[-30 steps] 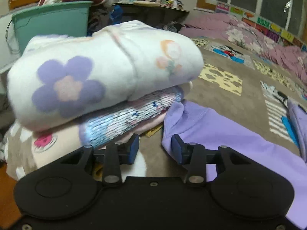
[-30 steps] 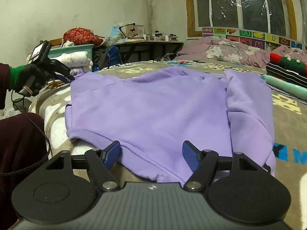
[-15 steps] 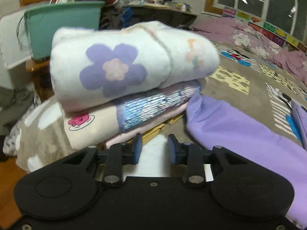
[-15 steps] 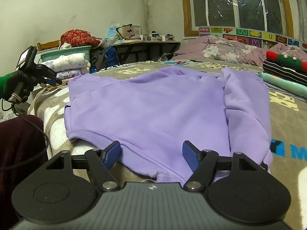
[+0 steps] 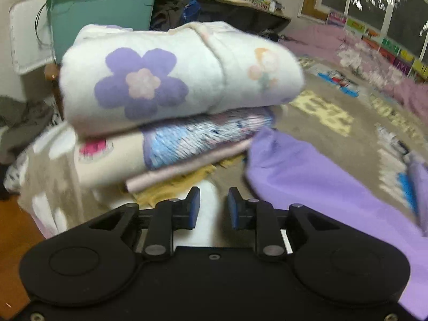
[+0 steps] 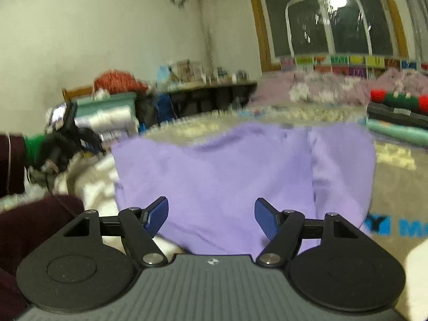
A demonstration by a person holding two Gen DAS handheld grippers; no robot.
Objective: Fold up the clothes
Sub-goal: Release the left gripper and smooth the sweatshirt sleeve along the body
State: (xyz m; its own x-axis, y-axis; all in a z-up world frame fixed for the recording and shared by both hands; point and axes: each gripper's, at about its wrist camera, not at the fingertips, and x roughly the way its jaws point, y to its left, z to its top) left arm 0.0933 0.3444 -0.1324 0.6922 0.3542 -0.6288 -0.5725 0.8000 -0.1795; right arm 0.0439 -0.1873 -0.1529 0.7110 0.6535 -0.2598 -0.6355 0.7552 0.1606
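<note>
Left tool (image 5: 211, 207) seen with jaws narrowed, just been closing, small gap left, nothing between the pads; pointed down at bed cover (image 5: 315, 123) just in front of folded clothes stack (image 5: 174, 101). Stack topped by white flower-print piece, resting beside edge of purple sweatshirt (image 5: 307, 176). Right tool (image 6: 211, 218) held wide apart, empty, above near hem of purple sweatshirt (image 6: 227, 176), spread flat on bed with one sleeve folded inward. Teal bin (image 5: 101, 13) noted behind stack. Both views blurred.
</note>
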